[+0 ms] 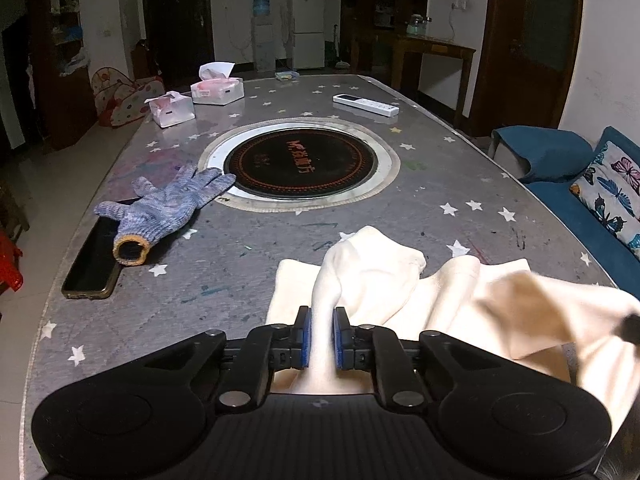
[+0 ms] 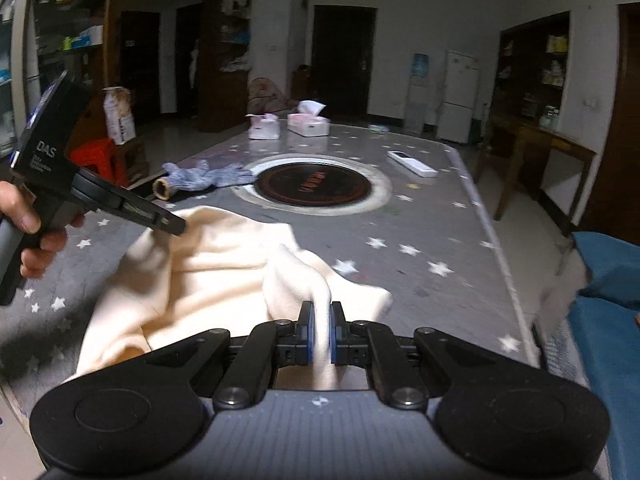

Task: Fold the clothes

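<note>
Left wrist view: both jaws pinching cream garment (image 1: 372,276) folds near table (image 1: 460,184) edge, bare tabletop beyond.

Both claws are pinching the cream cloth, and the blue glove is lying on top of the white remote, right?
Not quite. The blue glove lies partly on a dark phone, as the left wrist view shows; the white remote sits apart, beyond the round burner. The left claw and right claw do both pinch the cream cloth.

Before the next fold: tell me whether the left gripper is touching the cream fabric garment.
Touching. The left wrist view shows the left gripper with its blue pads pressed against a pinched ridge of the cream fabric garment running between them.
</note>
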The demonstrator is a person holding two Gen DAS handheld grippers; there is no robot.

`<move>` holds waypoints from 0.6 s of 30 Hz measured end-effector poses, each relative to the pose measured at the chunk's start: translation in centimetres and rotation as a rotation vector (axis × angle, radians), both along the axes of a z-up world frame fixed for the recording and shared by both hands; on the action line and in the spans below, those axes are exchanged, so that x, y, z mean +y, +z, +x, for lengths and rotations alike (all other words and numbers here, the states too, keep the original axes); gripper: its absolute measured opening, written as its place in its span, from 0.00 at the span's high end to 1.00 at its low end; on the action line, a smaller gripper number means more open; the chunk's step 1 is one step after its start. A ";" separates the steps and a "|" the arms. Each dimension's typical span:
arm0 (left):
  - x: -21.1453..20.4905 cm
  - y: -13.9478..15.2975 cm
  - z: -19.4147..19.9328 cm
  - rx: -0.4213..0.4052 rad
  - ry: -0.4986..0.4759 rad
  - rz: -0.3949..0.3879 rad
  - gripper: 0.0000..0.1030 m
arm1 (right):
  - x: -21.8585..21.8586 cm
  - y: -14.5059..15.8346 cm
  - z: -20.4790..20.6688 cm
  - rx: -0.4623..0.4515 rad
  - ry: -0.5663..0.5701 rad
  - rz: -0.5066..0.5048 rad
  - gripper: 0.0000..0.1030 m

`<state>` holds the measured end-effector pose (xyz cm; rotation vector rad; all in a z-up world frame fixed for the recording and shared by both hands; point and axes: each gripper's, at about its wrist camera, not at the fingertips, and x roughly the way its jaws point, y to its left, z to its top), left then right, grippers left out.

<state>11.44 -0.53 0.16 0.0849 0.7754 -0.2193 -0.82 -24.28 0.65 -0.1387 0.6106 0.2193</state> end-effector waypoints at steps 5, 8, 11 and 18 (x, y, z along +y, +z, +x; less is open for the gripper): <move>0.0 0.2 0.1 -0.001 0.007 0.003 0.83 | -2.3 -0.7 -1.7 0.049 -0.065 -0.020 0.93; -0.5 -0.1 0.8 0.005 0.006 0.006 0.75 | -3.1 -1.0 -1.4 0.084 -0.090 -0.011 0.90; -1.3 -0.5 1.4 0.011 0.001 0.020 0.67 | -3.0 -0.8 -0.7 0.090 -0.100 -0.023 0.89; -2.5 -2.0 2.5 0.035 -0.018 0.042 0.57 | -1.8 -0.8 1.2 0.095 -0.092 -0.076 0.81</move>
